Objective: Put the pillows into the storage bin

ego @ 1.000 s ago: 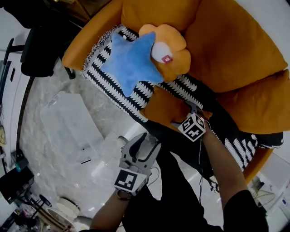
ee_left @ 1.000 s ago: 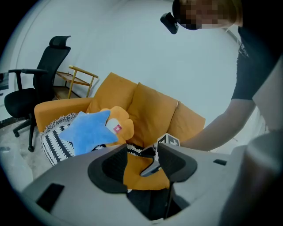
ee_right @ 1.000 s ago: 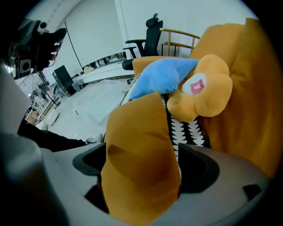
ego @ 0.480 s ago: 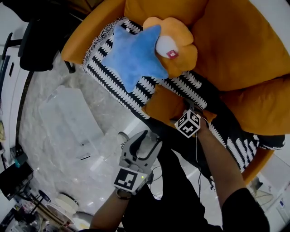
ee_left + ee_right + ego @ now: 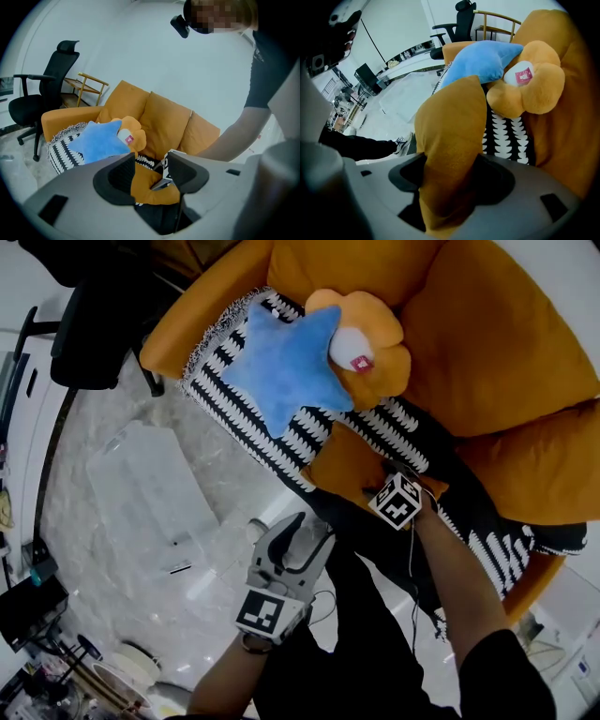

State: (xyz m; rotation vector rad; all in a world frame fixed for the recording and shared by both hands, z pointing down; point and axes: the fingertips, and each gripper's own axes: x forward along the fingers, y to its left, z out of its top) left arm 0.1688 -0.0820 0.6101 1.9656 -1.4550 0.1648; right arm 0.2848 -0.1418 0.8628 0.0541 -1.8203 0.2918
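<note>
An orange pillow [image 5: 342, 465] lies at the front edge of the orange sofa [image 5: 497, 352]. My right gripper [image 5: 386, 476] is on it. In the right gripper view the jaws [image 5: 450, 180] are closing, and the orange pillow [image 5: 450, 131] fills the gap against both pads. A blue star pillow [image 5: 286, 362] and an orange flower pillow [image 5: 375, 338] rest on a black-and-white throw [image 5: 234, 404]. My left gripper [image 5: 305, 532] hangs open over the floor with nothing between its jaws [image 5: 150, 171]. The clear storage bin [image 5: 141, 493] stands on the floor to the left.
A black office chair [image 5: 94, 324] stands beside the sofa's left arm. The person's dark legs and a shoe [image 5: 255, 526] are beneath the grippers. Small clutter [image 5: 56, 652] lies at the lower left on the marble floor.
The view has shifted slightly. Both grippers stay at about the same places, the right one at the orange pillow.
</note>
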